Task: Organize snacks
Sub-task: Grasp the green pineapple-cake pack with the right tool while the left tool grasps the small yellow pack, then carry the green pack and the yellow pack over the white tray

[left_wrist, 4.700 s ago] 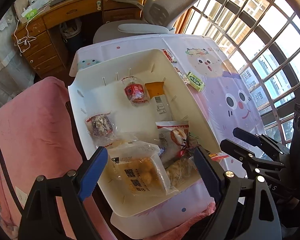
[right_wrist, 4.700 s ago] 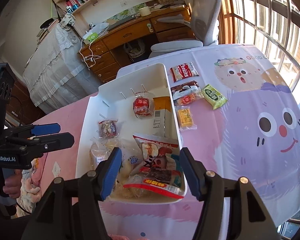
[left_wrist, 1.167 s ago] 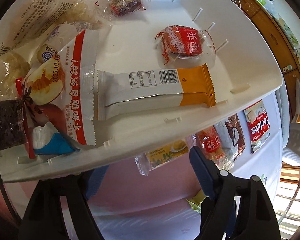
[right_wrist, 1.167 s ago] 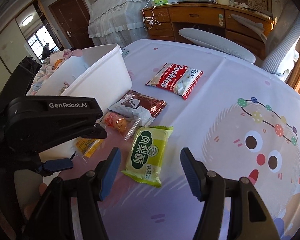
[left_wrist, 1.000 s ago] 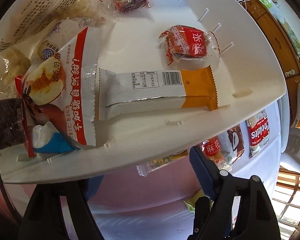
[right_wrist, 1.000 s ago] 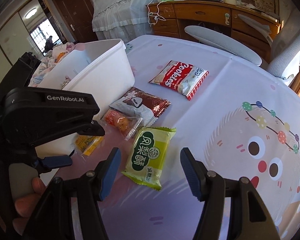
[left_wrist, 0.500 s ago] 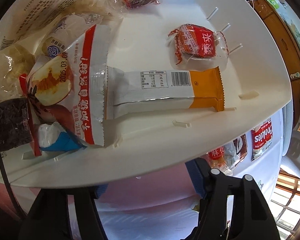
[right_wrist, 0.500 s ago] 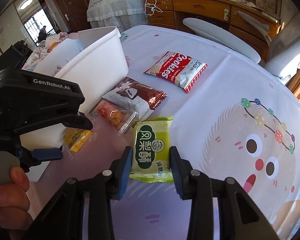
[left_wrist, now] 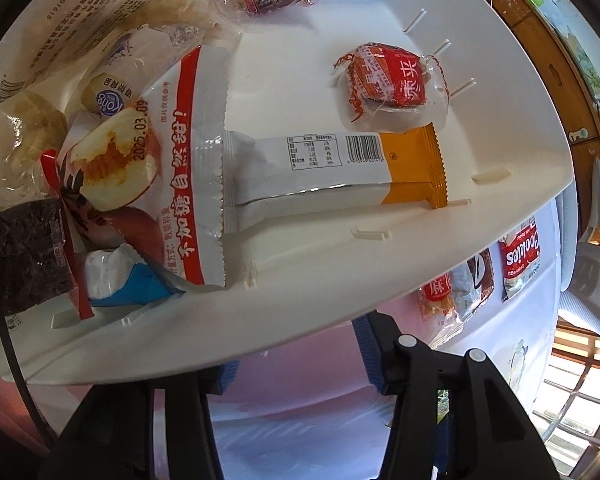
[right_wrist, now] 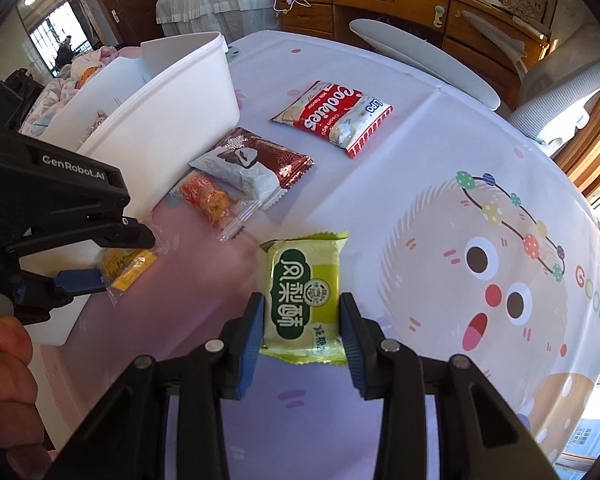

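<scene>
Right tool [right_wrist: 302, 322]: both blue pads pressed against the sides of a green snack packet [right_wrist: 303, 296], which lies flat on the desk [right_wrist: 420, 152]. Left tool [right_wrist: 88, 256]: low beside the white bin [right_wrist: 172, 120], its blue tip touching a small yellow packet [right_wrist: 130, 266]; whether it grips the packet cannot be determined. On the desk beside the bin: an orange clear-wrapped snack [right_wrist: 210, 200], a brown packet [right_wrist: 256, 162], and farther off a red cookie bag [right_wrist: 334, 114]. The orange snack and brown packet touch.
</scene>
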Tool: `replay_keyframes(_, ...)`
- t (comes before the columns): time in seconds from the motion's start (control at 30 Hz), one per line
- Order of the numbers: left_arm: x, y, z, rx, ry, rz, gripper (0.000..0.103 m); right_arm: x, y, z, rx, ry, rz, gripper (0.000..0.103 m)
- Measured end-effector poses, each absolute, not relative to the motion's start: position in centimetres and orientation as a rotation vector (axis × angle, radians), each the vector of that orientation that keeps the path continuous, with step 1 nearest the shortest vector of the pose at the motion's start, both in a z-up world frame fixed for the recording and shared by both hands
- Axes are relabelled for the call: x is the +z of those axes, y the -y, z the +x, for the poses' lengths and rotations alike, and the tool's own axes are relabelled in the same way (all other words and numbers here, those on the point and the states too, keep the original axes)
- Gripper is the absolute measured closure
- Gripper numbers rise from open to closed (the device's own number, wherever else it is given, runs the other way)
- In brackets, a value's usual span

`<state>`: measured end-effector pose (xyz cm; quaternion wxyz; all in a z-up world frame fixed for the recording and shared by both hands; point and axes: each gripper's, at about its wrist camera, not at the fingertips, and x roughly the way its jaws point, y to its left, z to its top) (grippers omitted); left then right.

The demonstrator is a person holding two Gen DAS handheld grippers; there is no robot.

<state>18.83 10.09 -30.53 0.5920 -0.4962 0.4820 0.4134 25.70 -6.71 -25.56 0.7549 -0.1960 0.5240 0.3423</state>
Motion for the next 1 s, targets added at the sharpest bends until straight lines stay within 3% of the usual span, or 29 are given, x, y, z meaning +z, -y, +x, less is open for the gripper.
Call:
replay_keyframes(0.33, -29.9, -9.2, 15.2, 0.861, -1.195, -1.17, 0.056, -24.9, 8.2, 23.7, 0.647, -1.214, -0.458, 0.066)
replay_keyframes(1.0, -18.0, -5.3, 9.2, 0.486, -1.313, -1.143, 0.056, -19.6, 14.2, 17.6, 0.435, -1.383, -0.167, 0.066)
